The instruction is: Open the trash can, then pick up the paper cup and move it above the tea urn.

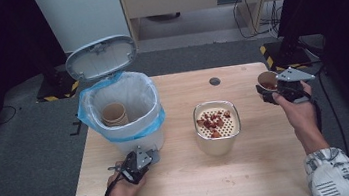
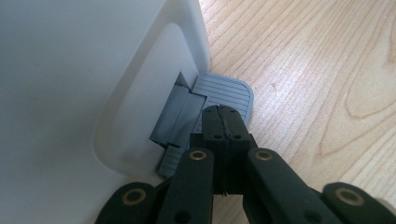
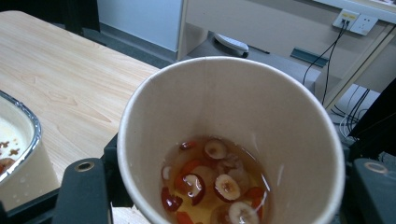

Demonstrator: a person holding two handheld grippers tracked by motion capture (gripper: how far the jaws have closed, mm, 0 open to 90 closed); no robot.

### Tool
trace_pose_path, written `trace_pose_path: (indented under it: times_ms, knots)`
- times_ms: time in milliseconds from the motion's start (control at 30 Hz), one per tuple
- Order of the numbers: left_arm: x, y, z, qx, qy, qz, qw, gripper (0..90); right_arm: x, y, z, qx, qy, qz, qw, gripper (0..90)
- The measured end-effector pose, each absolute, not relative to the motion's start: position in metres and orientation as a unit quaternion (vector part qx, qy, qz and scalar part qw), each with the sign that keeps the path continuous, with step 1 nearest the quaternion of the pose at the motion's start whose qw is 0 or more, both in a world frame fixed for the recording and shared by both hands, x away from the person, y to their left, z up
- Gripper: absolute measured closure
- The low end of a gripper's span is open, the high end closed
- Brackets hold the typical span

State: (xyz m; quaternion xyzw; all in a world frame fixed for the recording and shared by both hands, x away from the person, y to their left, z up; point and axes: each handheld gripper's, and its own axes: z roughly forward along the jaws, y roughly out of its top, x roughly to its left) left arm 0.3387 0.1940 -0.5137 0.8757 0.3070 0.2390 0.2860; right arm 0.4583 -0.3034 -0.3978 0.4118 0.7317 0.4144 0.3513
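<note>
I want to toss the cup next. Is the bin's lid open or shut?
Open: the lid stands tilted back above the bin, while the shut left gripper presses its pedal.

Your left gripper (image 1: 152, 157) sits low at the base of the white bin (image 1: 122, 109), near the desk's (image 1: 256, 168) front left. The bin's lid (image 1: 101, 56) stands open; a blue liner (image 1: 157, 117) wraps the rim and a paper cup (image 1: 114, 114) lies inside. Your right gripper (image 1: 273, 90) holds a paper cup with liquid (image 1: 267, 81) at the right edge. A metal strainer pot (image 1: 217, 125) with red pieces stands mid-desk.
</note>
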Motion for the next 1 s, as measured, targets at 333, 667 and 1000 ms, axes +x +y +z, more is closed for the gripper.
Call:
trace_pose_path:
  times_ms: [333,667,1000]
  knots:
    - [0.339,0.194,-0.514,0.876,0.307,0.239,0.286,89.9,0.463,-0.300,-0.388,0.403,0.732,0.419,0.355,30.7]
    - [0.339,0.194,-0.514,0.876,0.307,0.239,0.286,89.9,0.468,-0.294,-0.379,0.388,0.736,0.419,0.363,30.6]
    - [0.339,0.194,-0.514,0.876,0.307,0.239,0.286,89.9,0.475,-0.285,-0.371,0.362,0.746,0.410,0.381,30.7]
